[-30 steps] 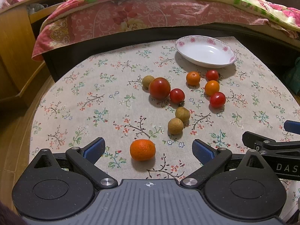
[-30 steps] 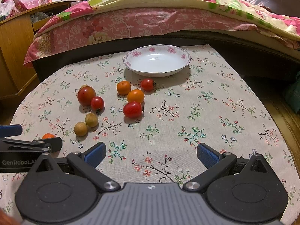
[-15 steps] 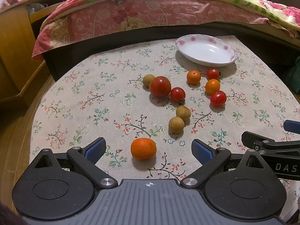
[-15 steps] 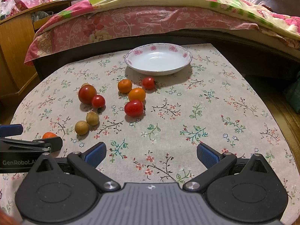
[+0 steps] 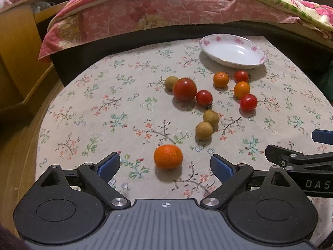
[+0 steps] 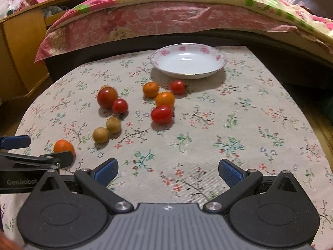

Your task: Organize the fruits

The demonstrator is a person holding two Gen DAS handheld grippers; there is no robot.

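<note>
The left hand-held gripper (image 5: 165, 163) hung low over the bench (image 5: 87, 108) with its jaws spread wide and nothing in them, and the orange mandarin (image 5: 168, 156) lay on the floral cloth just ahead, centred between the blue fingertips (image 5: 108, 164). The right hand-held gripper (image 6: 168, 169) was likewise wide and empty, over bare cloth, well apart from the fruit. The empty white bowl (image 5: 233, 51) stood at the far edge of the bench, near the bed. Short of it lay the rest: a large tomato (image 5: 184, 89) with a small brown fruit (image 5: 170, 82) beside it, cherry tomatoes, two small oranges and two more brown fruits (longans, perhaps; the fisheye view was too soft to be sure).

The step in hand looked like picking up the mandarin. To do it well, the left gripper should ease forward until the pads flank the fruit at its widest, staying level and just clear of the cloth so it does not snag, then close gently enough not to squash the soft peel or squirt the round fruit forward.
</note>
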